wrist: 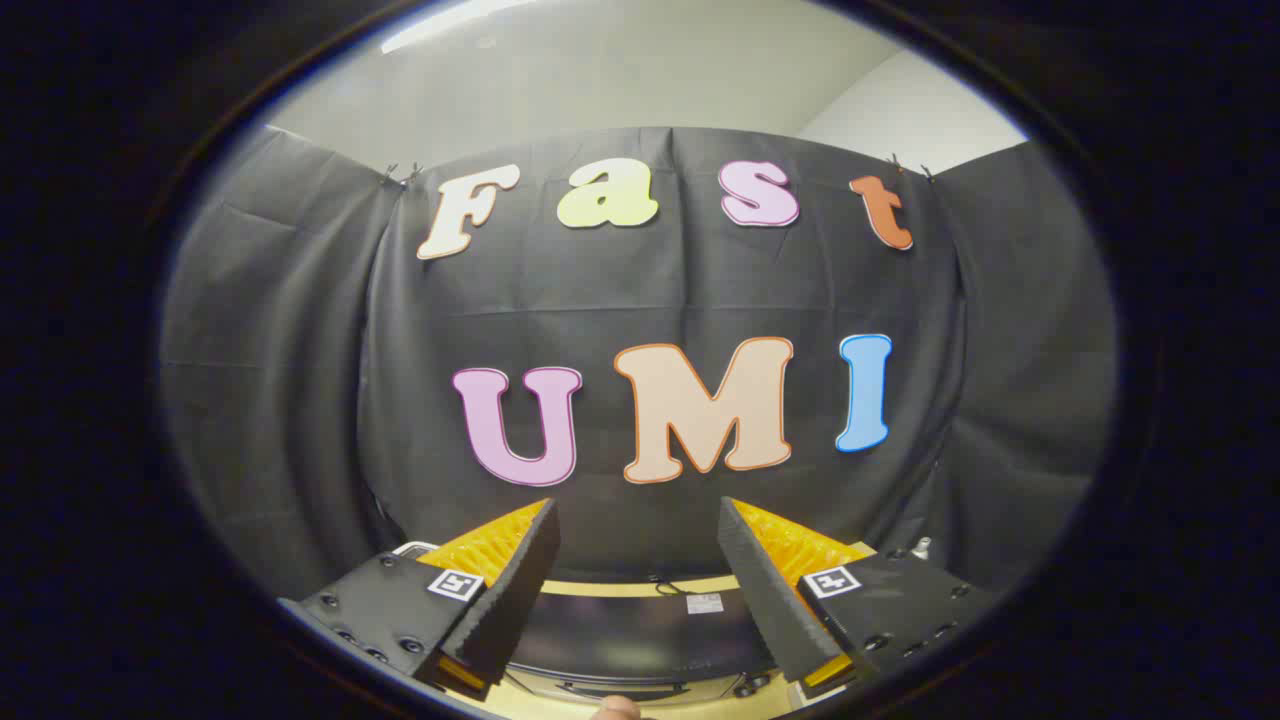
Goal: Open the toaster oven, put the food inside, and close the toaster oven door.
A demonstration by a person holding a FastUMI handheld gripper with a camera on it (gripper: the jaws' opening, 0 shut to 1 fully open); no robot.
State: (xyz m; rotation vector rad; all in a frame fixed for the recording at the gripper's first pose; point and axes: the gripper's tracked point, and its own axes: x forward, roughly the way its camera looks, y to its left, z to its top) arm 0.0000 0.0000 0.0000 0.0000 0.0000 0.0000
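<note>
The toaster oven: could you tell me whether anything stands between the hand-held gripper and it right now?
Nothing visible does. The hand-held gripper is open with nothing between its fingers, held above the dark toaster oven, whose top shows low between and just beyond them. Only the black cloth wall lies farther back. The door itself is not visible from here.

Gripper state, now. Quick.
Gripper: open, fingers spread wide, holding nothing, raised above the toaster oven that sits below and between them.
</note>
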